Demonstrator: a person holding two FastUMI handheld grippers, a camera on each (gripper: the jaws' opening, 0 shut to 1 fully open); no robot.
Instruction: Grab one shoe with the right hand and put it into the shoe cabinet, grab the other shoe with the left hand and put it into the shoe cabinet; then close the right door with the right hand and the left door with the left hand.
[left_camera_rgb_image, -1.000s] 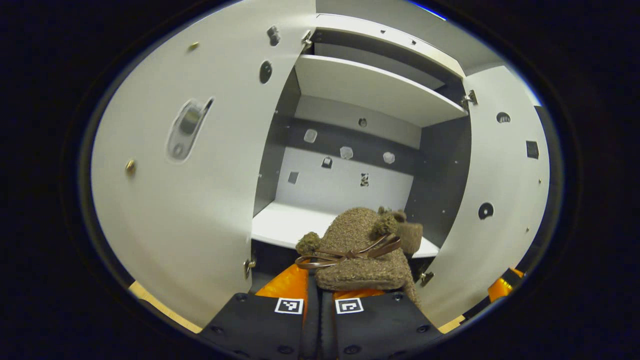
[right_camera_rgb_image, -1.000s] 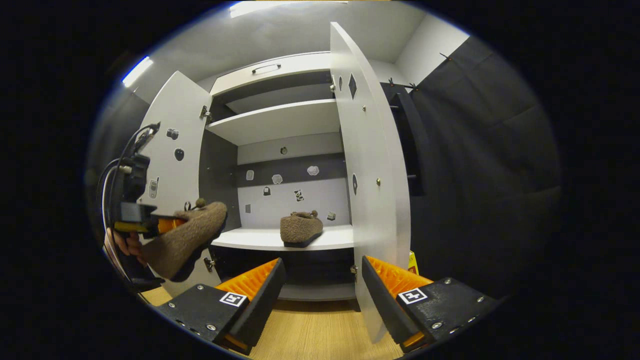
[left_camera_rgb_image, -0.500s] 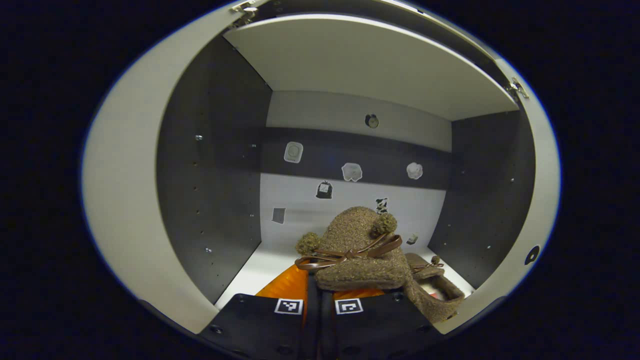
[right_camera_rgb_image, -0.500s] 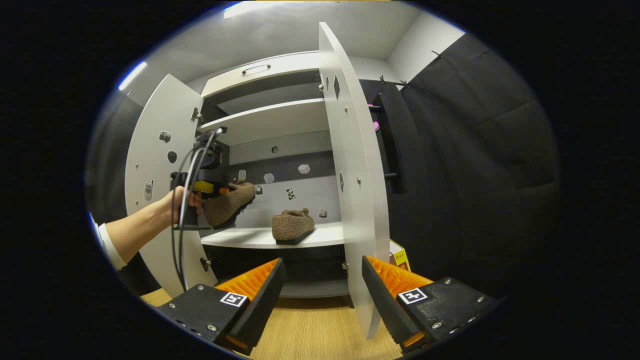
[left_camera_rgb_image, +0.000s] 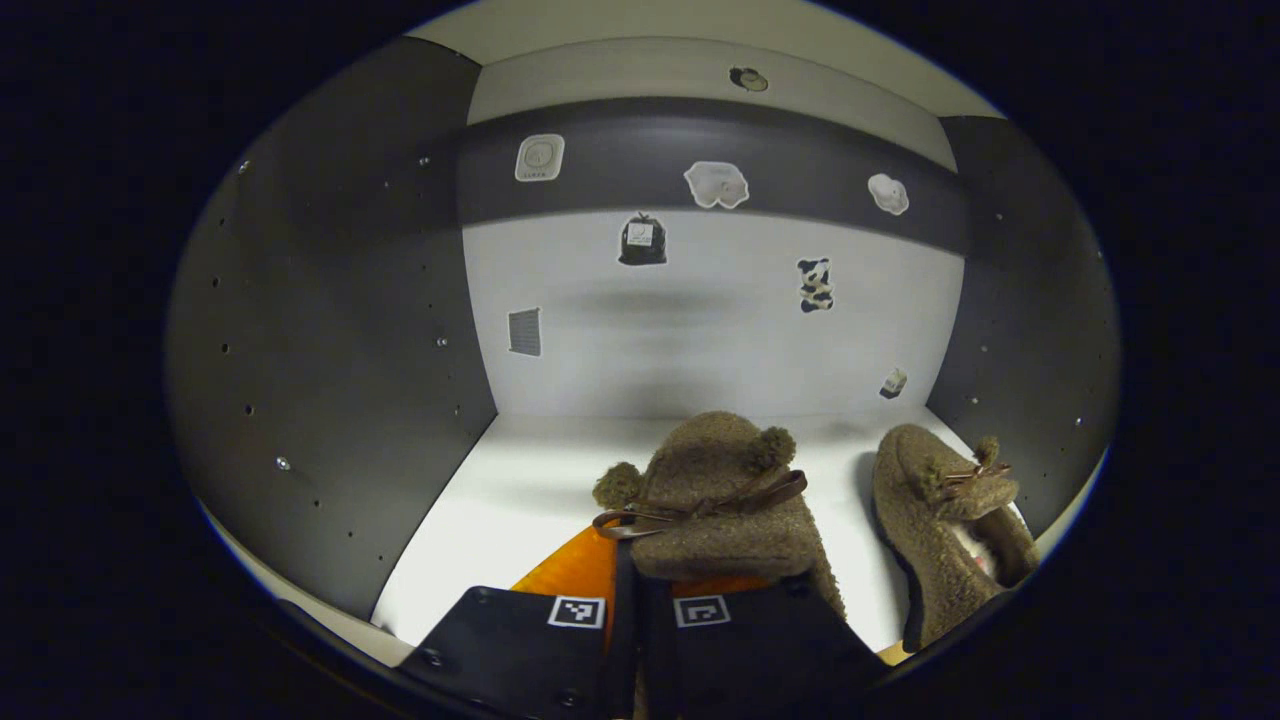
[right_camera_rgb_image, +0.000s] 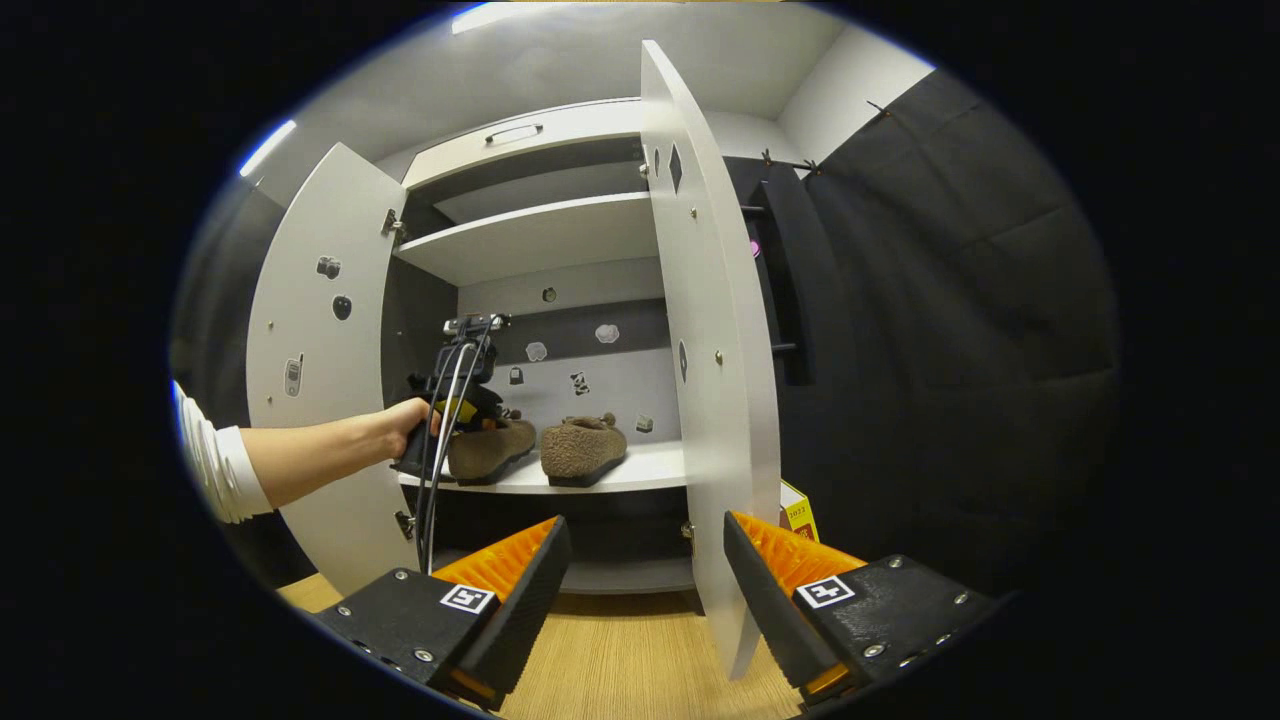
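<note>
A fuzzy brown shoe with a bow and pompoms is held at its heel by my left gripper, which is shut on it deep inside the cabinet. In the right gripper view this shoe lies low on the white shelf, toe to the right; I cannot tell whether it rests there. The second brown shoe stands on the shelf just to its right. A hand holds the left gripper at the cabinet's mouth. My right gripper hangs open in front of the cabinet, nothing between its fingers.
Both white doors stand open: the left door and the right door, whose edge faces me. An upper shelf and a drawer handle are above. A yellow box sits on the wooden floor.
The left gripper has carried its shoe forward and down into the cabinet, beside the shoe standing on the shelf. The right gripper has hardly moved and stays open.
</note>
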